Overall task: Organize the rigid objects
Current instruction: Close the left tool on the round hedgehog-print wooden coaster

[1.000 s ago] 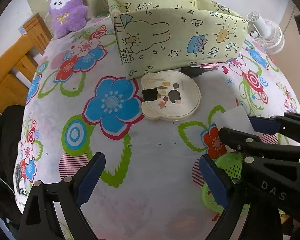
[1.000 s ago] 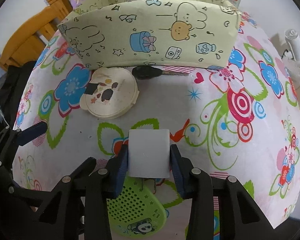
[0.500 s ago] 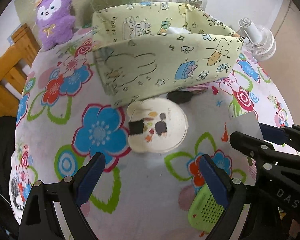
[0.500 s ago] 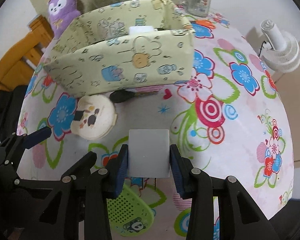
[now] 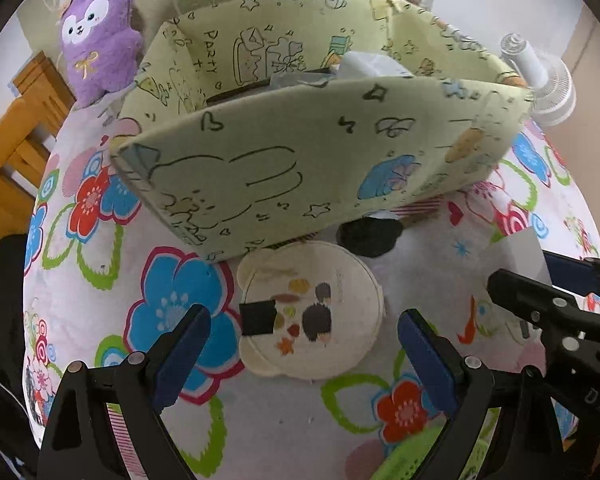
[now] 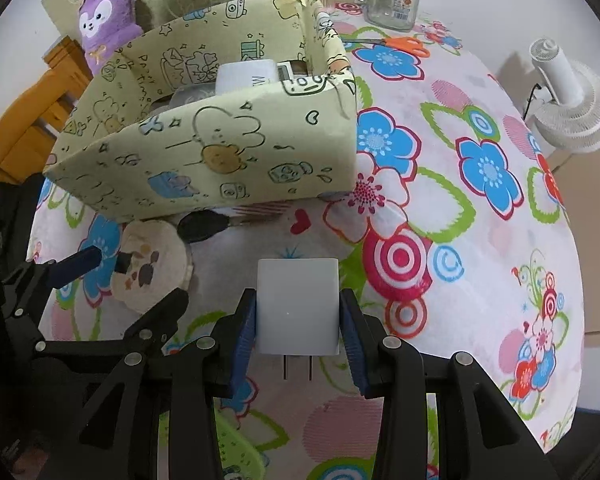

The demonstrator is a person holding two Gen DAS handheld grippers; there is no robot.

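Over the table's middle, white plug adapter (image 6: 298,306) is clamped by right gripper (image 6: 299,326) on flat sides; judged light, stiff, slippery. Left gripper (image 5: 304,344) gapes empty.

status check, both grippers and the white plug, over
Right gripper shut on white plug, short of fabric bin. Left gripper open, empty, above round cream lid. Path to bin clear.
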